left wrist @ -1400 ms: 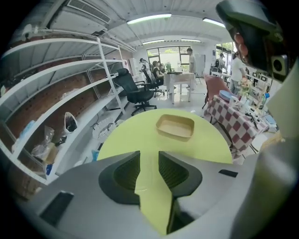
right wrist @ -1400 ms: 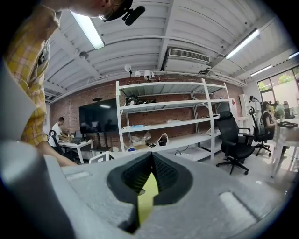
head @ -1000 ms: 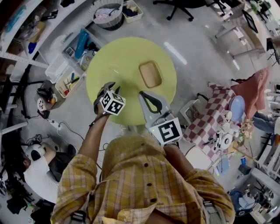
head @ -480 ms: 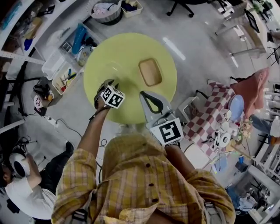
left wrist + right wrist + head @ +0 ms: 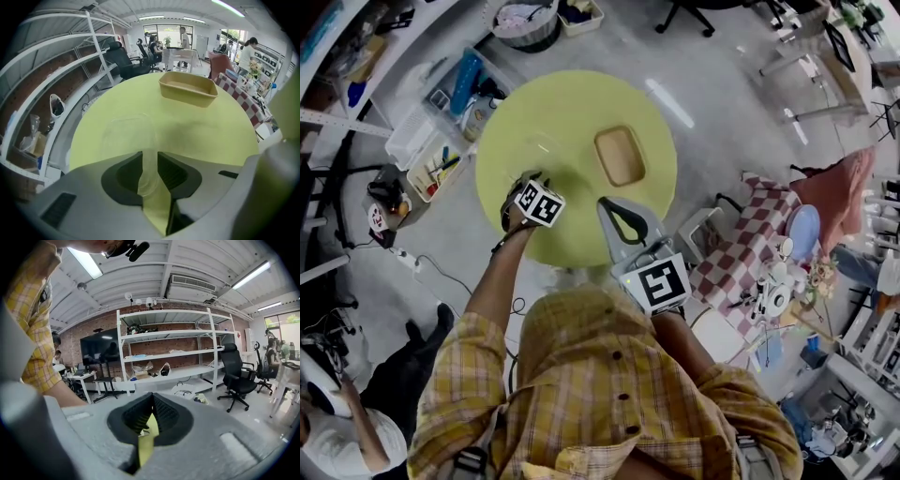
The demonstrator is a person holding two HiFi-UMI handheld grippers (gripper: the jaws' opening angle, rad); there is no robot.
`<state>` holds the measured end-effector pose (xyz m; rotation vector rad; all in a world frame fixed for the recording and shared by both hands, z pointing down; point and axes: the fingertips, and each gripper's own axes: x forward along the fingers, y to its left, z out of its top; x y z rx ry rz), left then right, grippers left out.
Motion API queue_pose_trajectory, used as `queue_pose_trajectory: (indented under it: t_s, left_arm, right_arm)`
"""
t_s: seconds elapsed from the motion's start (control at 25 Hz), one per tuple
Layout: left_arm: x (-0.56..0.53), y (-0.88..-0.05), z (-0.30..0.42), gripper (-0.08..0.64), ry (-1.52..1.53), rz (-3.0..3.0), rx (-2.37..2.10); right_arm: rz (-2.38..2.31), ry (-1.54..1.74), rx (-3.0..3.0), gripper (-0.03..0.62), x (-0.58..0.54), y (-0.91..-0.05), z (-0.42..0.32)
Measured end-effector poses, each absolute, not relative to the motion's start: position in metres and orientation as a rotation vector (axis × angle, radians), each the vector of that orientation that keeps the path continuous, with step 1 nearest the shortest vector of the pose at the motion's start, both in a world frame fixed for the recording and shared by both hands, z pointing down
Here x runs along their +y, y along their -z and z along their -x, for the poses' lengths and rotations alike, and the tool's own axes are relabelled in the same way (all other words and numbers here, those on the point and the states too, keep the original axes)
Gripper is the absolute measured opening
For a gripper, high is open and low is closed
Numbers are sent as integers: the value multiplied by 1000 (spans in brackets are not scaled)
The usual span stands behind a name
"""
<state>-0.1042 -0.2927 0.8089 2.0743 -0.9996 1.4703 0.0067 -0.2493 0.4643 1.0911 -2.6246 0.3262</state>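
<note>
A round yellow-green table (image 5: 572, 103) carries a tan tray (image 5: 620, 156) right of its middle. My left gripper (image 5: 525, 181) is low over the table's front left. In the left gripper view a clear plastic thing (image 5: 129, 136) lies flat on the table (image 5: 211, 136), and its near rim sits in the narrow gap of my left gripper (image 5: 150, 157), whose jaws stand slightly apart on either side of it. The tray (image 5: 187, 86) lies beyond. My right gripper (image 5: 603, 202) hovers at the table's front edge; my right gripper (image 5: 152, 397) is shut, holds nothing and points at the shelves.
Left of the table are bins of tools (image 5: 431, 150) and a basket (image 5: 525, 19). A checkered-cloth table (image 5: 741, 253) stands at the right. White shelving (image 5: 168, 362) lines the brick wall, with an office chair (image 5: 236, 373) nearby. A person (image 5: 337, 441) is at lower left.
My left gripper has dropped closer to the table and moved forward, so the clear thing's rim now sits between its jaws. My right gripper has hardly moved. The person at lower left has shifted.
</note>
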Motion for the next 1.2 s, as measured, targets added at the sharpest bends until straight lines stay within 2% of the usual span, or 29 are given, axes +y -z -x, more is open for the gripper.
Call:
queue_pose_trajectory:
  t_s: [0.8, 1.0, 1.08, 1.2]
  left_arm:
    - [-299, -820, 102, 86, -1530, -2050, -961]
    - [-296, -816, 104, 49, -1501, -2035, -1009]
    - [-294, -815, 105, 12, -1483, -2028, -1017]
    - [-289, -815, 109, 12, -1489, -2027, -1030]
  right_arm:
    - [-1098, -315, -2604, -3, -244, -468, -17]
    - [-1117, -297, -2612, -3, -244, -458, -19]
    - [-1120, -303, -2605, -3, -243, -457, -21]
    - [-1131, -303, -2607, -3, -240, -456, -24]
